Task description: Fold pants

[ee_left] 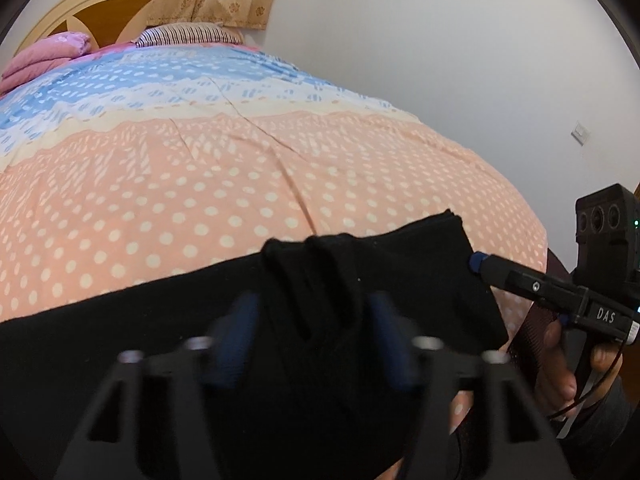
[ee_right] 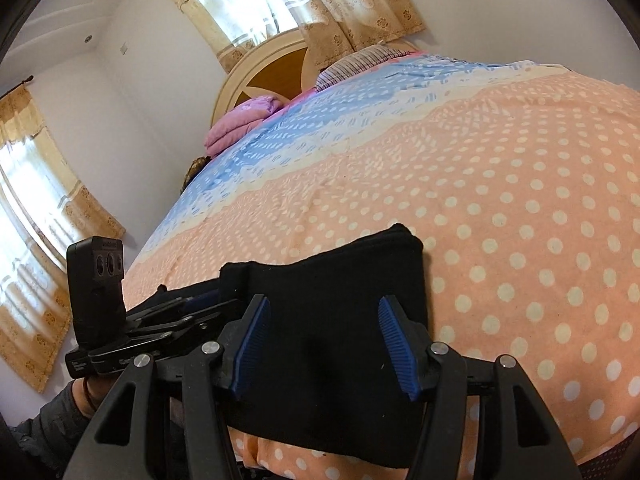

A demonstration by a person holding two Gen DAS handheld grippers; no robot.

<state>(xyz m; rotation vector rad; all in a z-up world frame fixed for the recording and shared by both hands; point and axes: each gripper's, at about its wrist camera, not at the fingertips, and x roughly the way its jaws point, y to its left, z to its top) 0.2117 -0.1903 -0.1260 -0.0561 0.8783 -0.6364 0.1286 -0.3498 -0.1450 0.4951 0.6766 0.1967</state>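
Black pants [ee_left: 400, 280] lie on the peach dotted bedspread near the bed's front edge, partly folded into a thick stack at their right end [ee_right: 340, 280]. My left gripper [ee_left: 314, 320] has its blue pads either side of a bunched ridge of the black cloth, which rises between the fingers. My right gripper [ee_right: 324, 344] is open, its blue pads [ee_right: 396, 344] wide apart over the folded end of the pants. The right gripper's fingertips [ee_left: 478, 262] touch the pants' right edge in the left wrist view. The left gripper [ee_right: 192, 308] shows at the left in the right wrist view.
The bedspread [ee_left: 200, 184] runs peach, then cream, then blue towards the headboard [ee_right: 272, 76]. A pink folded quilt [ee_right: 240, 120] and a striped pillow [ee_left: 188, 34] lie at the head. Curtained windows [ee_right: 280, 4] and white walls surround the bed.
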